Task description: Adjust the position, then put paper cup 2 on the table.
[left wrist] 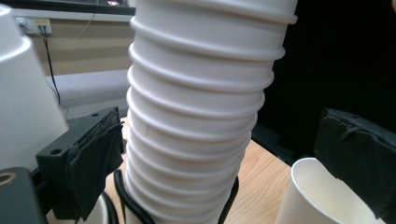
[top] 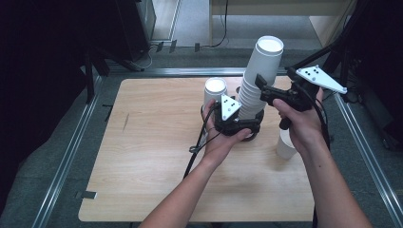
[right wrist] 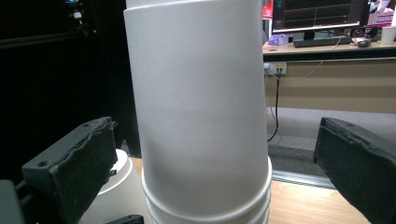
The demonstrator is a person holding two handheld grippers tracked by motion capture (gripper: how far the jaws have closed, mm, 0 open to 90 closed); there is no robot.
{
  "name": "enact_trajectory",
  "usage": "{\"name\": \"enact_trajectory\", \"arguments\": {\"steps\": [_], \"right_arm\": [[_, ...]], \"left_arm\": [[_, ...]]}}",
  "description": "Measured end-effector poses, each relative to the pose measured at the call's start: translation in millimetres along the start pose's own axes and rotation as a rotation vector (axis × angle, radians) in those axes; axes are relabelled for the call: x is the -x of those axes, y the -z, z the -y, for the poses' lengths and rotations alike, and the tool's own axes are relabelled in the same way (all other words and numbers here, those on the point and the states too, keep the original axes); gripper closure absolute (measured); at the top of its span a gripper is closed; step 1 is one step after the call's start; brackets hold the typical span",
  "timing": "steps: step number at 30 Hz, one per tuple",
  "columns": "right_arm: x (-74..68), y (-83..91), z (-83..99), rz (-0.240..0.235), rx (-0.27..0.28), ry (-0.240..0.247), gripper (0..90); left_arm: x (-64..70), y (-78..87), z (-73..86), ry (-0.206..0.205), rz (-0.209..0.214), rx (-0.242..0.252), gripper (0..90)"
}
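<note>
A tall stack of upturned white paper cups [top: 259,76] stands at the middle of the wooden table [top: 142,161], leaning slightly right. My left gripper [top: 247,124] is open around the stack's foot, and the ribbed rims [left wrist: 196,116] sit between its pads [left wrist: 93,163] with a gap on the right side. My right gripper [top: 263,90] is open higher up. The smooth top cup [right wrist: 201,107] stands between its wide-apart pads [right wrist: 74,168] without touching them. A black ring [left wrist: 120,196] circles the stack's base.
A single upturned cup [top: 215,92] stands just left of the stack. An upright open cup [top: 286,142] stands to the right, partly behind the right hand, its mouth [left wrist: 317,196] near the left gripper's right pad. Metal rails [top: 71,147] border the table.
</note>
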State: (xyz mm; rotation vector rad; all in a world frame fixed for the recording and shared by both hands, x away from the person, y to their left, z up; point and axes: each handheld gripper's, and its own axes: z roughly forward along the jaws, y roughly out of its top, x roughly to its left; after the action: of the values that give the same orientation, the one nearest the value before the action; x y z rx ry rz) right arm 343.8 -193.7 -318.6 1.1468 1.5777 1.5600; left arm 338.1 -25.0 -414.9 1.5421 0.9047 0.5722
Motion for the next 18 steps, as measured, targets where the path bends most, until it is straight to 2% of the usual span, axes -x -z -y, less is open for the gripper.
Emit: {"name": "enact_trajectory", "arguments": {"steps": [6,11,14,18], "right_arm": [[0.6,-4.6,-4.0,-0.012,-0.006,-0.002,0.0],[1.1,-7.6,-8.7,-0.023,-0.012,0.024,0.0],[1.0,-9.3,-10.1,-0.043,-0.014,0.018,0.0],[2.6,-11.9,-10.2,-0.044,-0.026,0.026,0.3]], "left_arm": [[5.4,-5.1,-2.2,-0.016,-0.022,0.022,1.6],[8.3,-12.3,-1.8,-0.028,-0.03,0.04,1.7],[8.1,-14.1,-3.7,-0.031,-0.041,0.04,1.7],[8.1,-15.6,-6.6,-0.024,-0.054,0.048,1.7]]}}
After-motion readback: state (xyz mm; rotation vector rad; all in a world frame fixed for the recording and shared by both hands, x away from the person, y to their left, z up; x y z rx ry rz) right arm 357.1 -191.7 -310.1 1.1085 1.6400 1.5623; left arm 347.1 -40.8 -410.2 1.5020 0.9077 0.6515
